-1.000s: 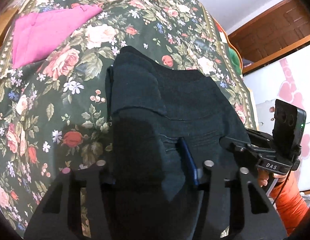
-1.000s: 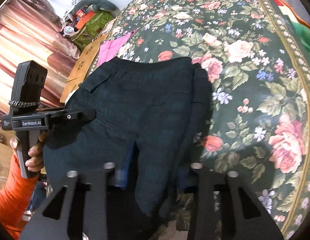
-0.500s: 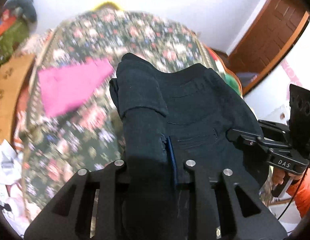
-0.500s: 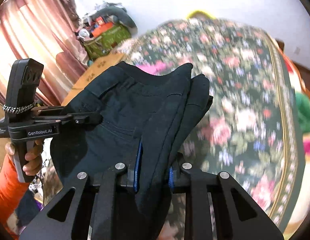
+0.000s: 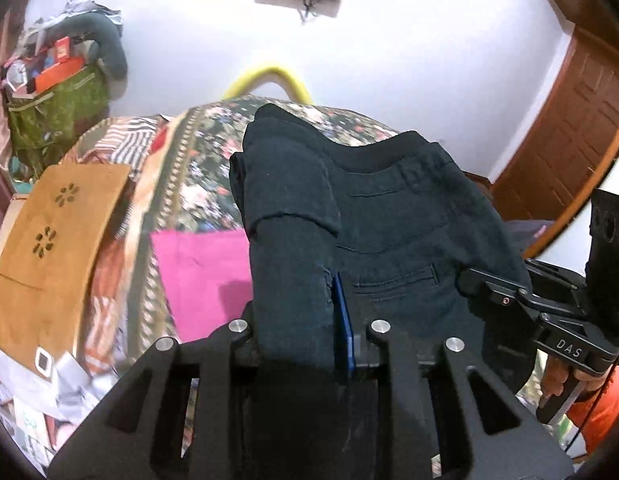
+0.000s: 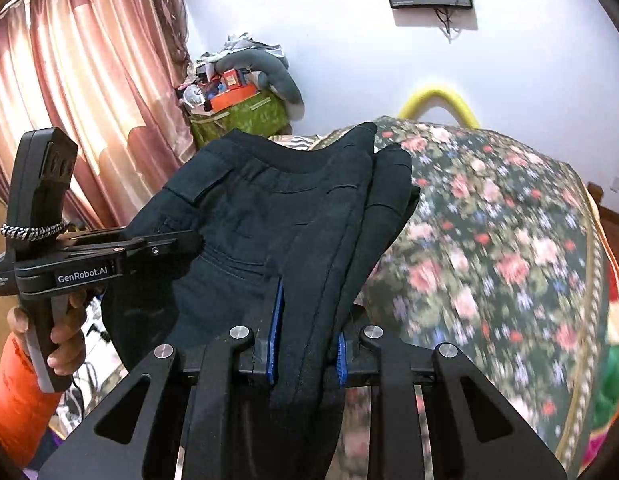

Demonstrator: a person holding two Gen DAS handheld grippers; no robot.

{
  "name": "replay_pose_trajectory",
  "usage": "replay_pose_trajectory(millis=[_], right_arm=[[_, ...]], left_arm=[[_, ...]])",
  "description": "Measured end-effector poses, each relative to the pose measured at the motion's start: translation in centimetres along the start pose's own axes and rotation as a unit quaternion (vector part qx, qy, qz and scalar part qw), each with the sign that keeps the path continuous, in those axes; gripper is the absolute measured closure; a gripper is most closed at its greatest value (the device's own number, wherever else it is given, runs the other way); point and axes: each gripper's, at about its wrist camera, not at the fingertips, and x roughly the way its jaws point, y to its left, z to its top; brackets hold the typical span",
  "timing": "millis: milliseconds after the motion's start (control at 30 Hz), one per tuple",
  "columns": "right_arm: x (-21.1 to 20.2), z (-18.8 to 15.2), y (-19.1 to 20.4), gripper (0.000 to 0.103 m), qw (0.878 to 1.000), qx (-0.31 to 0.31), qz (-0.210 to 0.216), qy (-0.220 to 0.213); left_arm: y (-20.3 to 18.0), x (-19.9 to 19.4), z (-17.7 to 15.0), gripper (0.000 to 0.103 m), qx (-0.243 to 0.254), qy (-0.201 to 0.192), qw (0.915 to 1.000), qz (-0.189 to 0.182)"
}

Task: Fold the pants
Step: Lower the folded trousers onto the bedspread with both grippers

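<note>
The dark navy pants (image 5: 393,216) hang lifted in the air between both grippers, folded in layers, waistband at the far end. My left gripper (image 5: 299,320) is shut on one thick folded edge of the pants. My right gripper (image 6: 307,344) is shut on the other edge of the pants (image 6: 269,208), its blue pads (image 6: 274,320) pressing the cloth. The left gripper also shows at the left of the right wrist view (image 6: 161,246), and the right gripper at the right of the left wrist view (image 5: 481,284). Both hold the pants above the floral bed (image 6: 489,240).
A pink cloth (image 5: 197,272) lies on the floral bedspread (image 5: 205,184) below the pants. A brown cardboard piece (image 5: 57,240) lies at the bed's left. A green bag of clutter (image 6: 237,116), curtains (image 6: 69,100) and a wooden door (image 5: 569,128) surround the bed.
Both grippers have lifted the pants off the bed and tilted upward, so the wall and room now show. Both jaws have closed tighter on the cloth.
</note>
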Motion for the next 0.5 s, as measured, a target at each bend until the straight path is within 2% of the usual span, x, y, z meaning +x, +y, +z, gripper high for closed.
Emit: replay_pose_trajectory(millis=[133,333,500], right_arm=[[4.2,1.0,0.0,0.084,1.0,-0.008,-0.005,0.015],[10.7,1.4,-1.1,0.084,0.999,0.004,-0.006,0.053],[14.9,1.2,-2.0,0.084,0.997,0.01,-0.011,0.082]], left_arm=[[2.4,3.0,0.8,0.079,0.012,0.001,0.9996,0.024],[6.4,9.6,1.1,0.079,-0.011,0.029,0.9984,0.048],[9.2,14.3,0.5,0.079,-0.033,0.044,0.9973,0.05]])
